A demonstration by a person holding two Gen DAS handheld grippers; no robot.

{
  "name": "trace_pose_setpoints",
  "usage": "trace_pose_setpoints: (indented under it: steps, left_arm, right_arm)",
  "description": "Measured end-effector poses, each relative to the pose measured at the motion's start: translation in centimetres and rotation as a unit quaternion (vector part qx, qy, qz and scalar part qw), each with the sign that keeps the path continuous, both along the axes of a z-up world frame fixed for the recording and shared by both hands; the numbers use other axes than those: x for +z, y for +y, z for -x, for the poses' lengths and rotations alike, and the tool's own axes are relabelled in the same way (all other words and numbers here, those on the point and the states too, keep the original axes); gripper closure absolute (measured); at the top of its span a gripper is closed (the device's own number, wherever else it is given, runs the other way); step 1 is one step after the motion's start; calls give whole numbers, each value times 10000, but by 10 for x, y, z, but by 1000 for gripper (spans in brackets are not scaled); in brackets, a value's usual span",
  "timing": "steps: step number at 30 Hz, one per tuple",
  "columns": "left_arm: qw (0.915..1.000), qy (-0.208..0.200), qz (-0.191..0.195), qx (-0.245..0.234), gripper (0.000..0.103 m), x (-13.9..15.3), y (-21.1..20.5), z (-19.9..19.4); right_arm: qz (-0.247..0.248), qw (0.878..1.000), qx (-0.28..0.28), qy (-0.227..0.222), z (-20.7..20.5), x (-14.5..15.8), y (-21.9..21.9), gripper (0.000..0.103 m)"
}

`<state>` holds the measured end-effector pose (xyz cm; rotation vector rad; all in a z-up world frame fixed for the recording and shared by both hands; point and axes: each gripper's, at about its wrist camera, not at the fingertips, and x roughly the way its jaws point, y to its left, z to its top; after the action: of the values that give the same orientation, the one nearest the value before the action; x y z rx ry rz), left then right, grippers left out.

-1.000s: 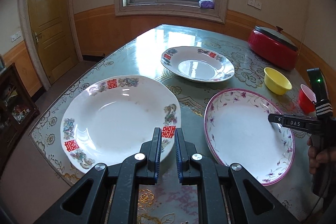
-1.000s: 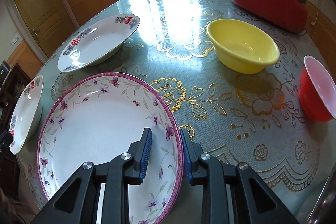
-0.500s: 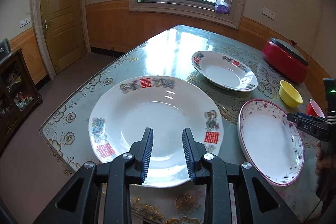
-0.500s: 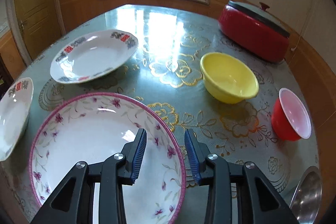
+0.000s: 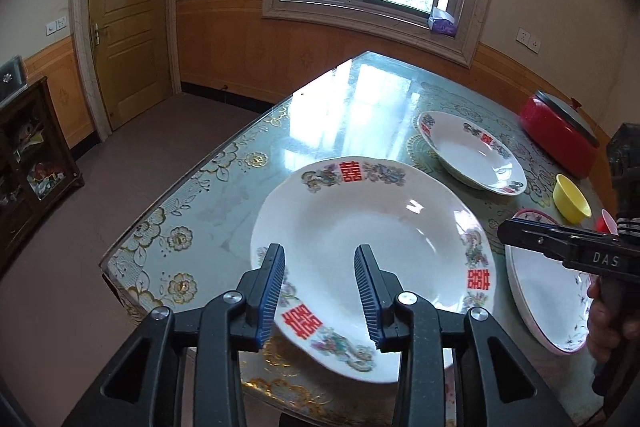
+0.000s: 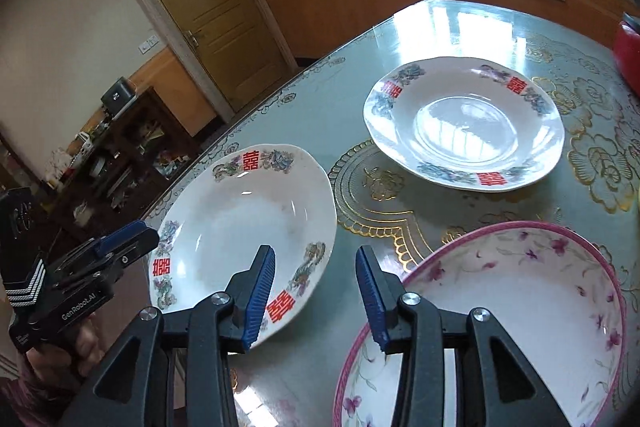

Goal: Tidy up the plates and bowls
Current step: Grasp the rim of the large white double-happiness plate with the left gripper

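Note:
A white plate with red characters (image 5: 360,235) (image 6: 240,223) lies near the table's front left corner. My left gripper (image 5: 320,267) hovers over its near rim, jaws opening, nothing between them; the right wrist view shows this gripper (image 6: 132,239) at the plate's left side. A second such plate (image 5: 472,155) (image 6: 464,131) lies farther back. The pink-rimmed floral plate (image 5: 548,291) (image 6: 500,299) sits to the right. My right gripper (image 6: 314,267) (image 5: 516,231) hangs above the gap between the near white plate and the floral plate, jaws opening and empty.
A yellow bowl (image 5: 572,199) and a red cup (image 5: 604,225) stand beyond the floral plate. A red lidded pot (image 5: 560,143) (image 6: 628,55) sits at the back right. The table's left edge (image 5: 168,203) drops to the floor; a dark cabinet (image 5: 28,155) stands by the wall.
Both grippers' jaws have spread wider. The left gripper shifted left along the near white plate's rim. The right gripper swung left, away from the yellow bowl and red cup, toward the white plates.

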<state>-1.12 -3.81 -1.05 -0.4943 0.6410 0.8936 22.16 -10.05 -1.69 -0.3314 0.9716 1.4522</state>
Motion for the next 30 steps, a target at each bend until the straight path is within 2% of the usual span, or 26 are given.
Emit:
trace_pose_setpoints:
  steps: [3, 5, 7, 11, 12, 14, 17, 21, 23, 25, 27, 30]
  left_arm:
    - [9999, -12, 140, 68, 59, -9, 17, 13]
    - [9996, -40, 240, 159, 45, -16, 26, 20]
    - [9993, -98, 326, 167, 45, -22, 34, 26]
    - [9983, -192, 531, -138, 47, -32, 45, 19]
    - [9976, -216, 612, -234, 48, -35, 47, 16]
    - [9962, -191, 752, -397, 73, -41, 50, 7]
    - [9967, -28, 603, -548, 73, -44, 48, -4]
    - [9959, -50, 661, -621, 71, -48, 55, -9]
    - [9961, 89, 545, -683, 65, -49, 53, -14]
    - [9964, 184, 425, -705, 62, -50, 53, -18]
    - [9964, 101, 513, -667, 65, -49, 56, -14]
    - [9956, 48, 513, -779, 69, -49, 55, -13]
  right_arm:
    - [225, 9997, -77, -80, 1, -11, 15, 61]
    - [329, 9994, -92, -49, 3, -17, 20, 61]
    - [361, 9993, -22, 43, 5, -23, 25, 61]
    - [440, 9986, 133, 263, 9, -33, 37, 61]
    - [459, 9985, 163, 259, 12, -35, 40, 58]
    - [488, 9987, 145, 89, 15, -36, 43, 58]
    - [469, 9987, 190, -51, 21, -37, 44, 58]
    - [444, 9976, 244, -478, 31, -39, 47, 58]
    - [498, 9962, 241, -670, 36, -40, 49, 58]
    - [551, 9964, 235, -599, 36, -39, 47, 58]
    - [517, 9983, 160, -230, 29, -39, 45, 59]
    - [491, 9980, 22, -402, 28, -40, 44, 57]
